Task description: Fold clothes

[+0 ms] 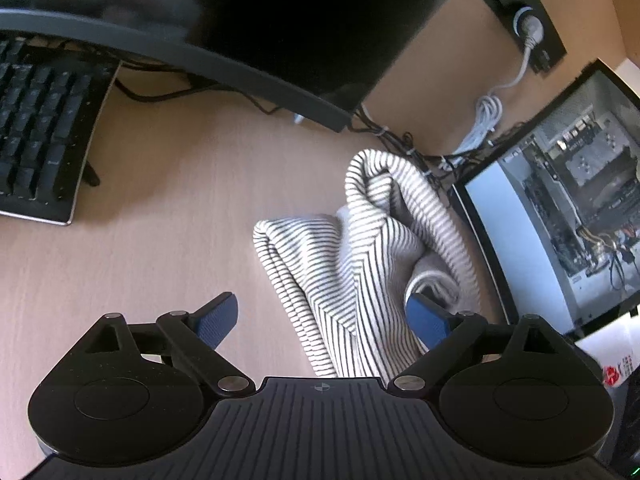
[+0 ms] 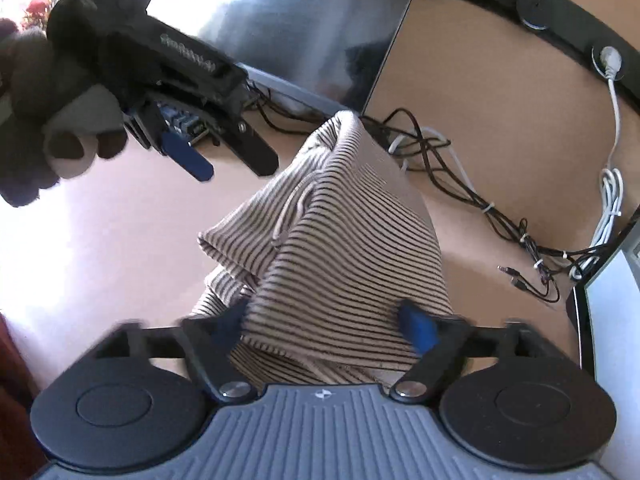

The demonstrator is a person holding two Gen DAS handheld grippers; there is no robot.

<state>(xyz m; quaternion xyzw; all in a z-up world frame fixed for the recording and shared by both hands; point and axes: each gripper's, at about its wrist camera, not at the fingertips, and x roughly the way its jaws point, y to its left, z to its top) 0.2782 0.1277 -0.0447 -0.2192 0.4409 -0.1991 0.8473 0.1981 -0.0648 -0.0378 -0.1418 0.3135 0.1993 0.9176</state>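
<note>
A striped white-and-black garment [image 1: 360,264] lies bunched on the light wooden desk [image 1: 160,200], partly folded. My left gripper [image 1: 322,320] is open above its near edge, blue pads wide apart, holding nothing. In the right wrist view the same garment [image 2: 332,248] rises in a peak between the jaws of my right gripper [image 2: 326,324], which are open with cloth draped between the blue pads. The left gripper [image 2: 224,160] also shows there at upper left, held by a gloved hand, jaws apart above the desk.
A black keyboard [image 1: 36,128] lies at the left and a dark monitor [image 1: 280,20] stands behind. An open computer case [image 1: 568,200] stands at the right. Tangled cables [image 2: 460,184] and a white cord [image 2: 612,184] lie behind the garment.
</note>
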